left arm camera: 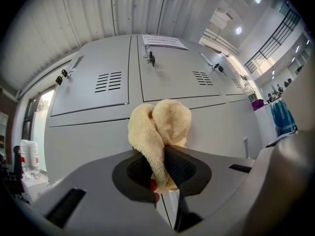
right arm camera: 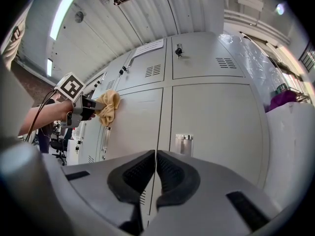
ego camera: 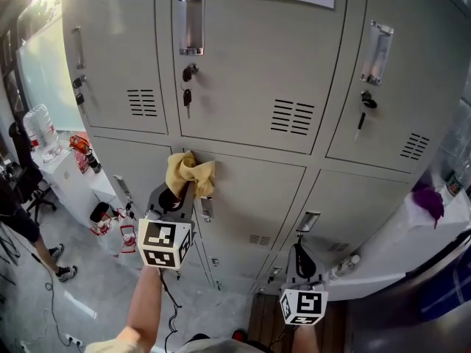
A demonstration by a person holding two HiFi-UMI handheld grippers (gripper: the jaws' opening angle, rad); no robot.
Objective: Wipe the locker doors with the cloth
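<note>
Because the cloth (left arm camera: pixel 160 127) is bunched and pinched by one fold in the left gripper (left arm camera: pixel 162 168), whose jaws are clamped on it, a soft yellow wad sticks out ahead of the jaw tips. That wad, not the hard plastic, meets the metal. It presses against the top left corner of a middle-row locker door (ego camera: pixel 250 197), just under the horizontal seam and just beside the vertical seam with the neighbouring door. The grip looks chosen so the gripper can push the cloth flat and drag it without scratching the paint.

Just below the cloth sits that door's handle (ego camera: pixel 207 208), which stands proud of the surface and would likely snag a downward stroke. To the right the panel runs broad and bare as far as its vent slots (ego camera: pixel 259 239), so the freest sweep is sideways across the upper part of the door. Above the seam, keys (ego camera: pixel 188 98) hang from the lock of the upper door (ego camera: pixel 250 72), another thing to steer round.

The right gripper (right arm camera: pixel 155 168) hangs lower and off to the right, its jaws closed on nothing, clear of the doors and out of the cloth's path. Farther right a desk (ego camera: pixel 412 223) carrying a purple thing (ego camera: pixel 428 201) juts out near the end locker and narrows the room there.
</note>
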